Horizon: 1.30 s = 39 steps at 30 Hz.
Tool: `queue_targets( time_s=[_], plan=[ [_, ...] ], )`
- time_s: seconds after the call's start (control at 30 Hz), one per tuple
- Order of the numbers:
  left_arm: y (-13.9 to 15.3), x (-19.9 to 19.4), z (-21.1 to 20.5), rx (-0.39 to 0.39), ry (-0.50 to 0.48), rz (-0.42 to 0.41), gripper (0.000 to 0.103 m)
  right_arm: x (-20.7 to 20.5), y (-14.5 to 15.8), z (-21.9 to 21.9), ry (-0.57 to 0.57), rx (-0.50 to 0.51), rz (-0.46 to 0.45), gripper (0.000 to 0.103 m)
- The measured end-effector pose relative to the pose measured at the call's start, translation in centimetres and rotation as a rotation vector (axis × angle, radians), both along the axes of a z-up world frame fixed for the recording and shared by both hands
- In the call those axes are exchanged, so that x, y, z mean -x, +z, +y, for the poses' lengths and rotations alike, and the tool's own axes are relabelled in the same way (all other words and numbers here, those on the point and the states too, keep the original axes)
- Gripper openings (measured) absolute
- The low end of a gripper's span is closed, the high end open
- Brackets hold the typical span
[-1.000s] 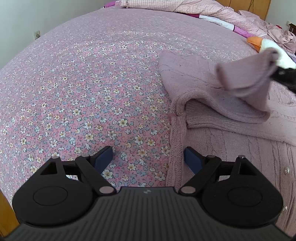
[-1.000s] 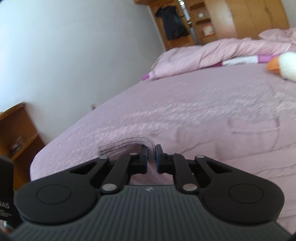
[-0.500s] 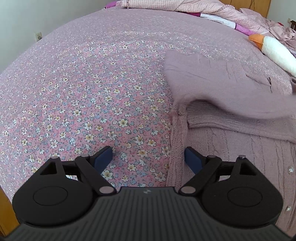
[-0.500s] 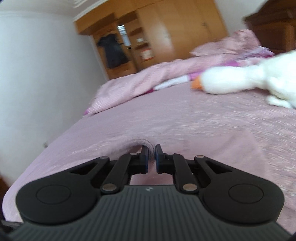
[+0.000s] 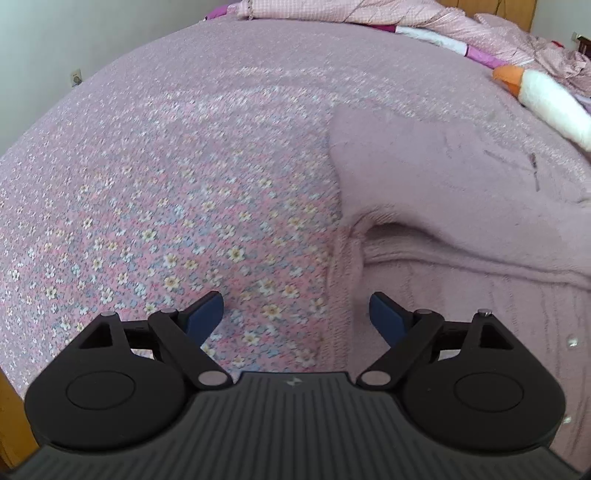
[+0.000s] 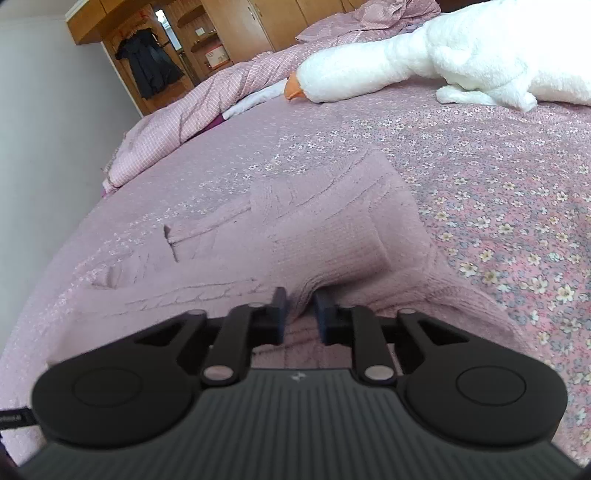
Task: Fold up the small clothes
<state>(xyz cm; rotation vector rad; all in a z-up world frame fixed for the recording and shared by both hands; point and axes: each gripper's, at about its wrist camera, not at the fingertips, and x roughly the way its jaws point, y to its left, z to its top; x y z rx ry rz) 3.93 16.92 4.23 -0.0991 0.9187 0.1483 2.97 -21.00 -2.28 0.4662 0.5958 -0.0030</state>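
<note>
Bedroom, bed with floral pink bedspread [image 5: 155, 206]. Item: mauve knitted cardigan [image 6: 332, 236], lying flat, sleeve folded across its body. Right gripper [image 6: 300, 314]: fingers have just been opening, sleeve cuff between them, pads no longer pressing. Left gripper [image 5: 295, 314]: fingers spread wide, empty, near the cardigan's left edge, which runs near to far. Right view alone shows the wardrobe [image 6: 236, 26] and plush goose's [image 6: 424, 55] body; left view, the cardigan's buttons [image 5: 572, 341].
</note>
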Motion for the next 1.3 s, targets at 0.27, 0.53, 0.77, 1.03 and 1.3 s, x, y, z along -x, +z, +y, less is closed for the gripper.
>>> queue_targets(
  time_s=[0.27,0.53,0.77,1.03,1.3],
  plan=[
    [2.9,-0.3,-2.5,0.01,-0.068,-0.08,0.091,2.0,2.4,-1.1,0.046,0.055,-0.062,0.053],
    [3.7,-1.6,-5.7,0.003,-0.146,-0.137,0.091,-1.0,2.0,-2.2,0.048,0.105,-0.042,0.053],
    [3.2,-3.0,-7.1,0.02,-0.163,-0.159,0.091,-3.9,-0.6,-2.2,0.039,0.151,0.011,0.055],
    [2.0,-4.6,-8.0,0.03,-0.148,-0.178,0.091,-3.6,-0.8,-1.8,0.054,0.177,-0.007,0.042],
    [1.9,-6.2,-8.1,0.013,-0.137,-0.215,0.091,-2.6,1.9,-1.7,0.088,0.183,-0.113,0.019]
  ],
)
